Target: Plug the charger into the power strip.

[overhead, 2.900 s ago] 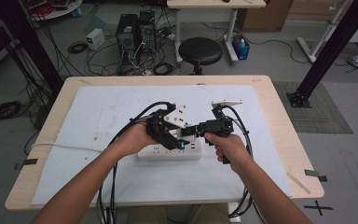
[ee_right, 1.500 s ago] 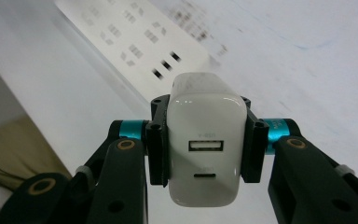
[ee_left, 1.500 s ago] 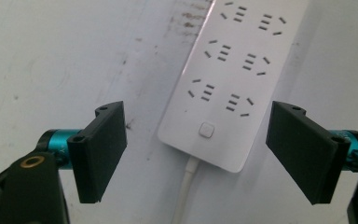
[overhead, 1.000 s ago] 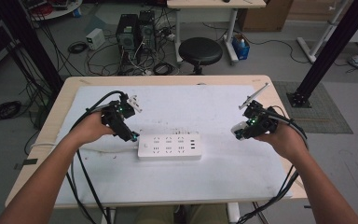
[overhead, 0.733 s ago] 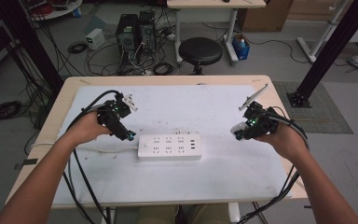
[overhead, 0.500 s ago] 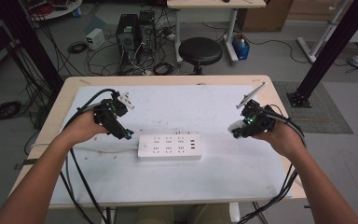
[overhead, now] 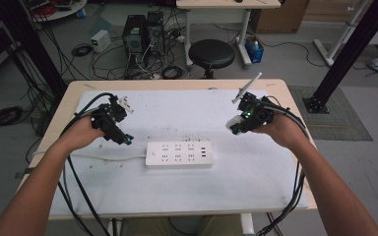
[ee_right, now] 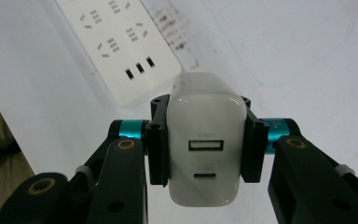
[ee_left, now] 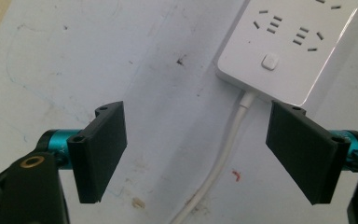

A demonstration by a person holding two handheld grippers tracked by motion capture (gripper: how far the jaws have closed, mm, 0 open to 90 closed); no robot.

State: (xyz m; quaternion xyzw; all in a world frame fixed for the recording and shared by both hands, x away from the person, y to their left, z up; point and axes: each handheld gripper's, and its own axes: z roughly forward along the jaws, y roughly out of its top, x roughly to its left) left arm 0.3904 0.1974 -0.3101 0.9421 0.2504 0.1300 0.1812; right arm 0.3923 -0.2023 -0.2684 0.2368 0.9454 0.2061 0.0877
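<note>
A white power strip (overhead: 178, 154) lies flat in the middle of the white-covered table (overhead: 256, 191), and its cord (overhead: 93, 156) runs off to the left. My left gripper (overhead: 123, 138) hovers just left of the strip's cord end. In the left gripper view it (ee_left: 196, 112) stands open, with only the cord (ee_left: 223, 154) and the strip's switch end (ee_left: 284, 46) on the table below the jaws. My right gripper (overhead: 236, 125) is to the right of the strip and above it, shut on a white USB charger (ee_right: 206, 149). The charger's port face is toward the camera, and the strip's USB end (ee_right: 116, 42) lies beyond.
Black cables trail from both grippers over the table's near edge. Bare white sheet lies around the strip, with some stains on it. Beyond the far edge are a black stool (overhead: 211, 53), computer cases (overhead: 142, 32) and floor cables.
Since 2.9 s ago both hands have parted from over the strip. In the last second the left gripper drifted left. The right gripper, with the charger, shifted left and slightly up.
</note>
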